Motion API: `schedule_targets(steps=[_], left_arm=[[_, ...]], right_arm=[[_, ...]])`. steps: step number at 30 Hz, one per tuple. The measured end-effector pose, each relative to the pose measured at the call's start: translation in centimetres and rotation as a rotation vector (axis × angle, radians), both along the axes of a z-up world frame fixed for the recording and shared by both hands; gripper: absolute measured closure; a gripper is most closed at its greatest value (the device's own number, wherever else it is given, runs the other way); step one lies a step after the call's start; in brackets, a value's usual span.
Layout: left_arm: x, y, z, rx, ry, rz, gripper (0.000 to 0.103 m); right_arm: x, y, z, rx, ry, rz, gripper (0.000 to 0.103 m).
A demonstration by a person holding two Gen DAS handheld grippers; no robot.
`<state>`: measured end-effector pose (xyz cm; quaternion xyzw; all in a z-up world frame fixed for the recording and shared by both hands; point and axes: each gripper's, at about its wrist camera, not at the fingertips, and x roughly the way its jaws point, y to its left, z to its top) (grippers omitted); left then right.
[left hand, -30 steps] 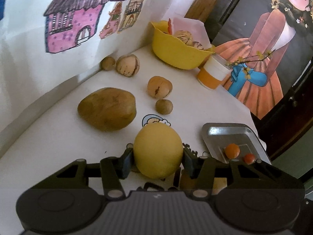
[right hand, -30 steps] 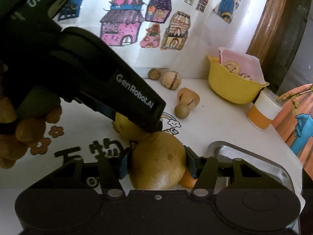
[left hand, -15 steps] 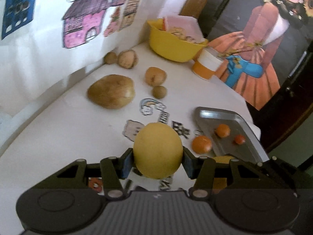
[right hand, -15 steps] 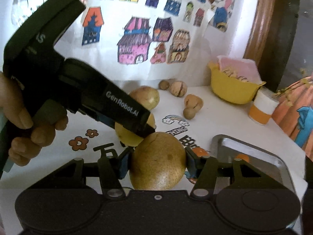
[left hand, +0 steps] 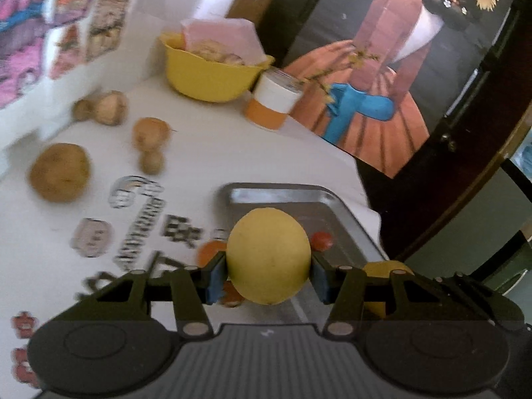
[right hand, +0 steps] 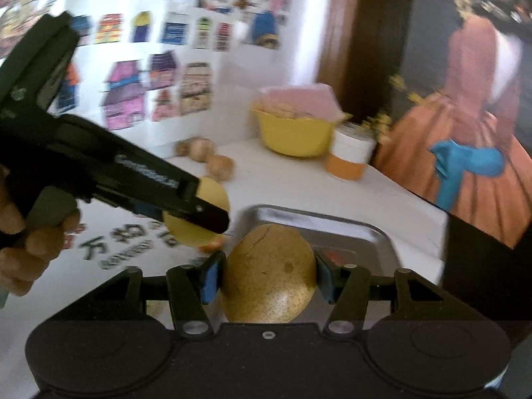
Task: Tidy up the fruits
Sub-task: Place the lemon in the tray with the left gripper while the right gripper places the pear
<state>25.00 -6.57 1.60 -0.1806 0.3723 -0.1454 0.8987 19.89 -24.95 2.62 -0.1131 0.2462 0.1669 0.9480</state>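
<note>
- Yellow fruit (left hand: 268, 261) fills the left hand-held gripper (left hand: 268, 274), both pads pressed against it, above the near edge of the metal tray (left hand: 349, 219); a small red fruit (left hand: 322, 240) lies in the tray.
- Brown fruit (right hand: 268, 274) sits clamped in the right hand-held gripper (right hand: 268, 276) over the tray's (right hand: 382, 237) near end, with the left hand-held gripper (right hand: 199, 209) and yellow fruit (right hand: 212, 193) just left of the tray, above the white surface (right hand: 292, 183).

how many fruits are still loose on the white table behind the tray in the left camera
5 brown fruits: a large one at left, two mid-table, two by the wall. More may be hidden.
</note>
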Motion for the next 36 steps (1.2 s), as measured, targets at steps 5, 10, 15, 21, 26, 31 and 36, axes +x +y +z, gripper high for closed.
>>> schedule_targets(steps=[5, 10, 15, 21, 26, 31, 36], left_arm=[[1.3, -2.4, -1.0, 0.003, 0.025, -0.039, 0.047], [2.1, -3.7, -1.7, 0.035, 0.031, -0.062, 0.047], [2.6, -4.1, -2.1, 0.053, 0.038, -0.066, 0.047], [3.2, -4.2, -2.6, 0.054, 0.051, -0.068, 0.046], [3.3, -4.3, -2.7, 0.050, 0.059, -0.076, 0.046], [3.1, -4.2, -2.7, 0.033, 0.065, -0.088, 0.045], [2.0, -4.0, -1.6, 0.044, 0.007, -0.072, 0.031]], right_arm=[[1.7, -2.5, -0.8, 0.005, 0.020, -0.051, 0.045], [3.4, -3.7, -2.0, 0.039, 0.059, -0.067, 0.045], [4.7, -3.7, -2.9, 0.050, 0.081, -0.057, 0.047], [5.6, -3.3, -3.2, 0.042, 0.082, -0.045, 0.048], [5.6, -3.3, -3.3, 0.040, 0.076, -0.049, 0.047], [5.1, -3.4, -3.1, 0.029, 0.042, -0.064, 0.046], [4.3, -3.9, -3.0, 0.029, 0.037, -0.080, 0.035]])
